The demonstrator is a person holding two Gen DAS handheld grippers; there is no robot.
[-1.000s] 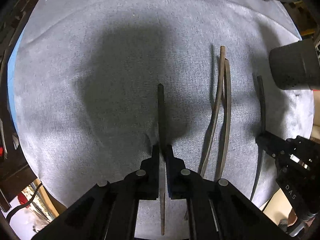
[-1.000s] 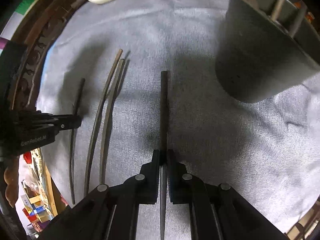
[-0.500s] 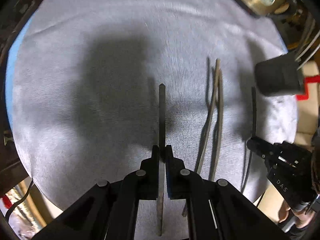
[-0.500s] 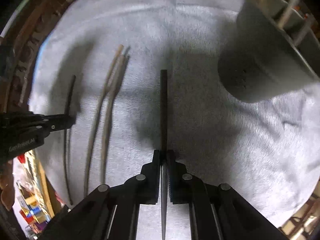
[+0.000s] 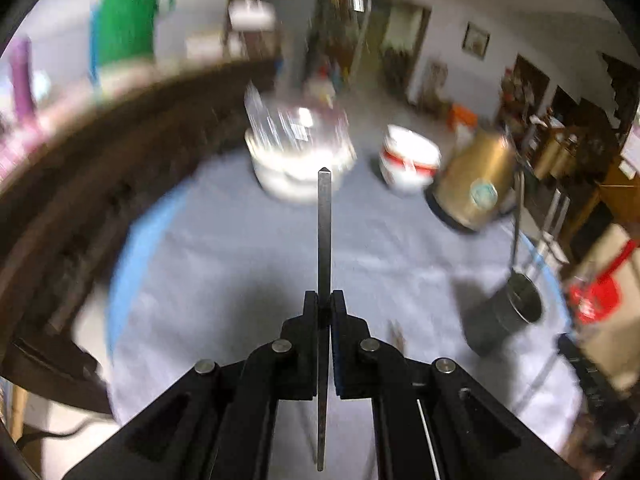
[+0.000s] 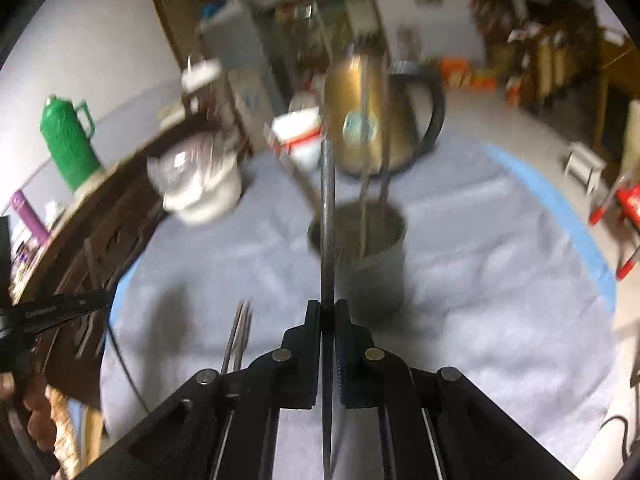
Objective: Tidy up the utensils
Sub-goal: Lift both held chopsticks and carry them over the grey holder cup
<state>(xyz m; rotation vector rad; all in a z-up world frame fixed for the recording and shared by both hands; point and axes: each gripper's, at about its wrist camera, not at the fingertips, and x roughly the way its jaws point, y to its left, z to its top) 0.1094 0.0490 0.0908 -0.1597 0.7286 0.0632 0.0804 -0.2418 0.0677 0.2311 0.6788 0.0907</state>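
My left gripper (image 5: 324,300) is shut on a thin dark utensil (image 5: 323,236) that sticks forward, held above the grey cloth (image 5: 224,272). In the right wrist view, my right gripper (image 6: 328,308) is shut on a second dark slim utensil (image 6: 328,216), whose tip points over the grey holder cup (image 6: 372,264). That cup has several utensils standing in it. The same cup (image 5: 504,320) sits low and to the right in the left wrist view. Two more utensils (image 6: 239,334) lie side by side on the cloth. The left gripper (image 6: 60,310) shows at the left edge.
At the far side of the cloth stand a golden kettle (image 6: 372,120), a white lidded pot (image 6: 200,192) and a white-and-red cup (image 5: 408,164). A dark wooden rail (image 5: 100,160) curves along the left. A green flask (image 6: 68,140) stands beyond it.
Both grippers have risen off the cloth with their utensils and tipped upward. The views have swung from the cloth below to the far end of the table and the room.
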